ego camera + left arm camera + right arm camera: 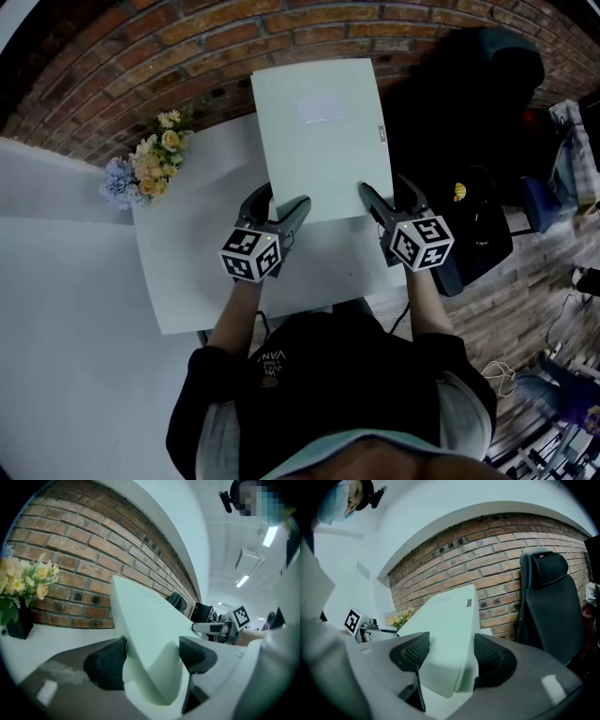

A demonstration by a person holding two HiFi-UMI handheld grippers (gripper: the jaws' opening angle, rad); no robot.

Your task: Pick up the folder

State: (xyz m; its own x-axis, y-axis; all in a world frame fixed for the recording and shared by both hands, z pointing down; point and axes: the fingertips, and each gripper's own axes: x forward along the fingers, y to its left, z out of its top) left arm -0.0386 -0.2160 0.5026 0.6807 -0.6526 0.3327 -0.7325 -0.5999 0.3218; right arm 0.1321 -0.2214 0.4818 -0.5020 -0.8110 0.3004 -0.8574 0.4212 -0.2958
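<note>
A pale green folder (323,136) is held up over the white table (187,262), tilted toward the brick wall. My left gripper (282,212) is shut on its near left corner, and my right gripper (382,201) is shut on its near right corner. In the left gripper view the folder (145,630) curves between the two black pads of the left gripper (152,660). The right gripper view shows the folder's (450,634) edge pinched between the pads of the right gripper (452,656), with a small label near its far corner.
A bunch of pale flowers (150,164) in a dark vase stands at the table's far left corner, by the brick wall (187,56). A black office chair (487,94) stands to the right of the table. The person's dark-clothed body fills the near edge.
</note>
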